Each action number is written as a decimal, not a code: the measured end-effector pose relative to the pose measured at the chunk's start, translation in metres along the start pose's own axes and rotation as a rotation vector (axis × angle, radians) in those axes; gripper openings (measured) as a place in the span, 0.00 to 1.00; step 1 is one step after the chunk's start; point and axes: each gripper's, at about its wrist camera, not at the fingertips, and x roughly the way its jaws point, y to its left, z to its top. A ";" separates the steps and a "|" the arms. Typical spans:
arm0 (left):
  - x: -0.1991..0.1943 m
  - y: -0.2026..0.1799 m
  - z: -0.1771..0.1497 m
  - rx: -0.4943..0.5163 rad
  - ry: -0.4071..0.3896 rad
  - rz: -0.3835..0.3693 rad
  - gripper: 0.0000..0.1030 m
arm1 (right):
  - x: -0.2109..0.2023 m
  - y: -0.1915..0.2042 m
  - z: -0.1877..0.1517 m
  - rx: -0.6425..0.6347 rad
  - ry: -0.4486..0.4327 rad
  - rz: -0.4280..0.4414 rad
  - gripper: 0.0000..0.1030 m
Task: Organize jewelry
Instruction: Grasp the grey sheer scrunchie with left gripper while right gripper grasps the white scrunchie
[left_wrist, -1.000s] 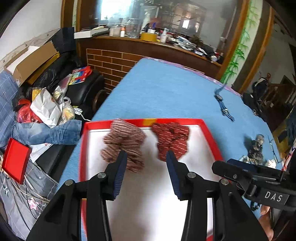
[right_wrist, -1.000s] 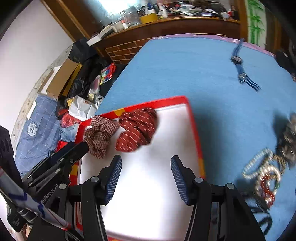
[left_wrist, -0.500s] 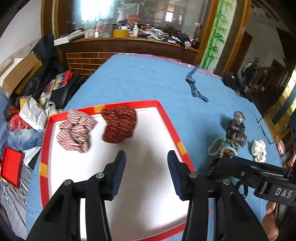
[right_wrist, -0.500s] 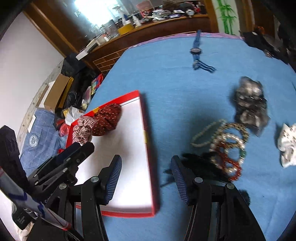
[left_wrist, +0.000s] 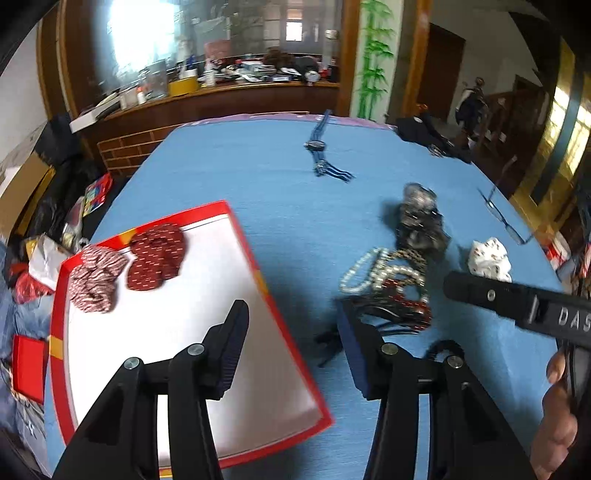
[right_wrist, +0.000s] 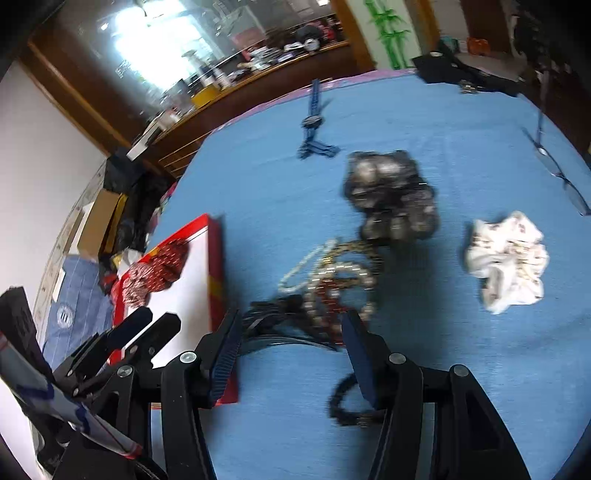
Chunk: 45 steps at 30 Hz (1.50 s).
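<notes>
A red-rimmed white tray lies on the blue cloth and holds a striped scrunchie and a dark red scrunchie. Right of it lies a tangle of bead bracelets with black hair bands. A dark patterned scrunchie and a white scrunchie lie further right. My left gripper is open and empty over the tray's right edge. My right gripper is open and empty just in front of the bracelet pile.
A blue beaded necklace lies at the far side of the table. Glasses lie near the right edge. A black beaded loop lies by my right fingers. Cluttered bags and boxes sit off the table's left side.
Both grippers have swung right, from over the tray toward the bracelet pile. The tray has slid to the left of both views. Both stay open and empty.
</notes>
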 end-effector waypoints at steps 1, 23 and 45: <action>0.001 -0.005 0.000 0.010 0.000 0.000 0.47 | -0.002 -0.005 0.000 0.010 -0.003 -0.006 0.60; 0.037 -0.069 -0.001 0.120 0.070 -0.013 0.51 | -0.017 -0.130 0.038 0.238 -0.082 -0.150 0.60; 0.158 -0.162 0.089 0.145 0.115 -0.012 0.75 | -0.033 -0.177 0.035 0.423 -0.120 -0.124 0.69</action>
